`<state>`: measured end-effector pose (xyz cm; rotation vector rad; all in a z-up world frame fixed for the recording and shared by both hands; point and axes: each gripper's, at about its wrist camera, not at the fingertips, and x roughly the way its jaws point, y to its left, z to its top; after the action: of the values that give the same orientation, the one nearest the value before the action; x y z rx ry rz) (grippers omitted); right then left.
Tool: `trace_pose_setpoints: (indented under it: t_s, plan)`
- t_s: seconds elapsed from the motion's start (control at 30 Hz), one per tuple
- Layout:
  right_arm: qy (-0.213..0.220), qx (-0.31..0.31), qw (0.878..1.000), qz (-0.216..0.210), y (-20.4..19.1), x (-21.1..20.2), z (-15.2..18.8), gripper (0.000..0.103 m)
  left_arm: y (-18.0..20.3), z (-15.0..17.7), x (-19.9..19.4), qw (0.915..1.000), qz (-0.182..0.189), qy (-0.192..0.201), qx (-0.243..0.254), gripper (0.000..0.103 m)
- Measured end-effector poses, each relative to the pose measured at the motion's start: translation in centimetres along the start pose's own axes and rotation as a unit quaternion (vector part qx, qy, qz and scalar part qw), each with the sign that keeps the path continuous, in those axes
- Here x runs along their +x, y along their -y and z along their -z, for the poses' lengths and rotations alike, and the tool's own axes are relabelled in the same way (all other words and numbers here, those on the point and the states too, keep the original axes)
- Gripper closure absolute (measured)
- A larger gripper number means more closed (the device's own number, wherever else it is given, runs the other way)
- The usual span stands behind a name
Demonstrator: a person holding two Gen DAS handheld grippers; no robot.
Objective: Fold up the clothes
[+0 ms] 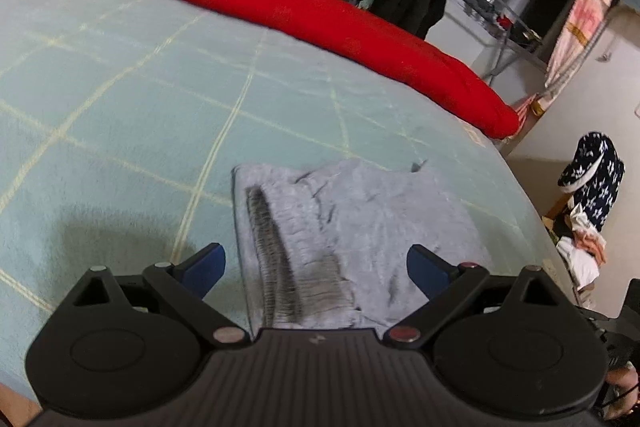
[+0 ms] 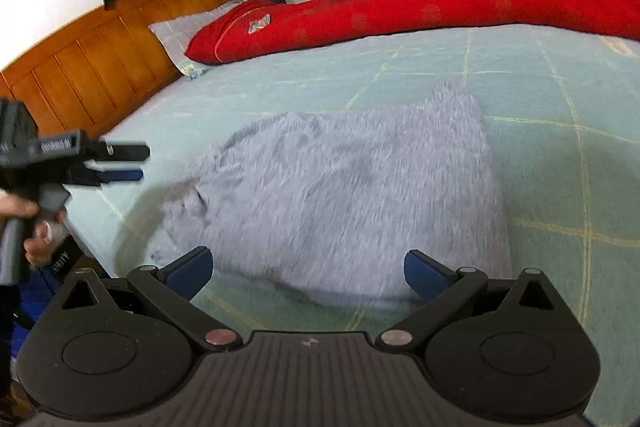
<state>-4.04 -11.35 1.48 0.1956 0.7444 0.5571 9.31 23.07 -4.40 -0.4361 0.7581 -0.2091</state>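
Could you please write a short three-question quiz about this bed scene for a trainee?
1. True or false: the left gripper is shut on the grey fleece garment.
2. What lies along the far edge of the pale green checked bedsheet?
A. a long red rolled quilt
B. a blue towel
C. a black suitcase
3. Fill in: the right gripper has its jaws ____.

Key
1. False: its jaws are apart and hold nothing; the garment lies flat on the sheet.
2. A: the long red rolled quilt.
3. Open, with the grey garment ahead of them.
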Motion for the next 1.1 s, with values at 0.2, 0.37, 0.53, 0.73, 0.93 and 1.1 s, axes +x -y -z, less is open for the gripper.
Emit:
trace_pose_setpoints:
  t_s: [0.2,0.37,0.53,0.73,0.93,1.1]
  plan:
    - [-0.001,0.063,0.998,-0.022,4.3,0.8,-1.8,0.0,-2.0,0.1,2.1,0.9992,0.003,-0.019,-0.036,0.006]
    - [0.008,0.1,0.995,-0.023,7.5,1.5,-2.8,0.0,-3.4,0.0,3.6,0.9974,0.008,-0.037,-0.061,0.006]
    - [0.018,0.146,0.989,-0.033,11.1,2.2,-3.4,0.0,-4.5,0.2,4.6,0.9948,0.02,-0.058,-0.082,0.006]
    - [0.001,0.216,0.975,-0.059,15.1,4.6,-2.6,0.0,-4.9,0.8,5.7,0.9867,0.073,-0.084,-0.118,0.005]
    - [-0.004,0.255,0.959,-0.12,17.4,6.8,-3.4,0.0,-4.6,-0.1,9.2,0.9807,0.105,-0.105,-0.127,0.005]
    - [-0.028,0.252,0.956,-0.145,18.2,9.0,-5.4,0.0,-4.4,-1.5,11.9,0.9789,0.115,-0.116,-0.123,0.002]
